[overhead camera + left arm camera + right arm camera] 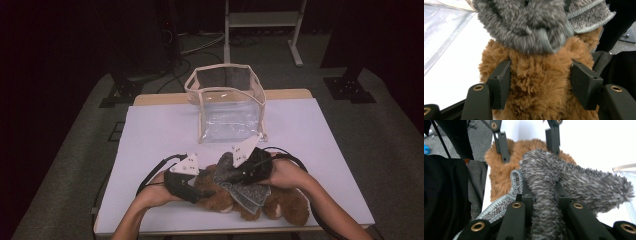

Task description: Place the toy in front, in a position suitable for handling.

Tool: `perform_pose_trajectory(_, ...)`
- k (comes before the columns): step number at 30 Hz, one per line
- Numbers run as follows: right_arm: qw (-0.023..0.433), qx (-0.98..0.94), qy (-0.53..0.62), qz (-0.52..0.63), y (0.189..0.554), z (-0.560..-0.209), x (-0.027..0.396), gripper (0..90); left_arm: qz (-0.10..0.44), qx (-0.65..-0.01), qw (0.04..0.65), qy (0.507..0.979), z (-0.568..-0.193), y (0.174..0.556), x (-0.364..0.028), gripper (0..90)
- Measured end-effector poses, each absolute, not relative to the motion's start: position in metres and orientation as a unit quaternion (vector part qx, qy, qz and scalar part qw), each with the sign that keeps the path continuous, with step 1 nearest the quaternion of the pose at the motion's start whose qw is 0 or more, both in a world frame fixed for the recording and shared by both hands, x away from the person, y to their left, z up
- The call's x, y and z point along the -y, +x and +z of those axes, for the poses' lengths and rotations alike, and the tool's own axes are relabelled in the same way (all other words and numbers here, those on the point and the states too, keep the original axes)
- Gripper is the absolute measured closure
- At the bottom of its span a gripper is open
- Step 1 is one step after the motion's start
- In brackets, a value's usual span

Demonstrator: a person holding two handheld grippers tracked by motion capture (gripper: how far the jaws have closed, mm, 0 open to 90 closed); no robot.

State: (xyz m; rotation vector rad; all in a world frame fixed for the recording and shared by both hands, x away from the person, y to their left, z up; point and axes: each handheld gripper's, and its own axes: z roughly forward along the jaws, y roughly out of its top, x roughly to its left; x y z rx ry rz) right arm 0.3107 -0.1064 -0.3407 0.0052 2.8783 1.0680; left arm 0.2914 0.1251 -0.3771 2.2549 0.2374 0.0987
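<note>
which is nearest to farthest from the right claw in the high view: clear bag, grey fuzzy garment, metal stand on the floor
1. grey fuzzy garment: pinched in the right claw, over the brown plush toy.
2. clear bag: upright at the table's far middle.
3. metal stand: on the floor beyond the table.

- One brown plush bear (272,202), lying at the near edge of the desk (160,130).
- One grey fuzzy garment (235,180) on the bear.
- One clear bag (227,105) with cream trim, standing open farther back.
- Two grippers: left gripper (192,182), right gripper (250,167).
- One white desk.
</note>
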Motion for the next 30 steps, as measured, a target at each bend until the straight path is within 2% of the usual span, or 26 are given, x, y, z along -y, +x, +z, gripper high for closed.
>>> perform_pose_trajectory(7, 0.025, -0.931, -0.01, 0.363, 0.31, -0.34, 0.095, 75.2, 0.036, -0.095, 0.419, 0.902, -0.378, 0.29, -0.126, 36.1)
perform_pose_trajectory(24, 0.045, -0.916, 0.075, 0.392, 0.305, -0.347, 0.197, 75.0, 0.033, -0.09, 0.419, 0.903, -0.377, 0.29, -0.126, 36.1)
perform_pose_trajectory(30, 0.041, -0.905, 0.095, 0.413, 0.302, -0.356, 0.213, 75.1, 0.033, -0.084, 0.414, 0.906, -0.37, 0.292, -0.126, 35.0)
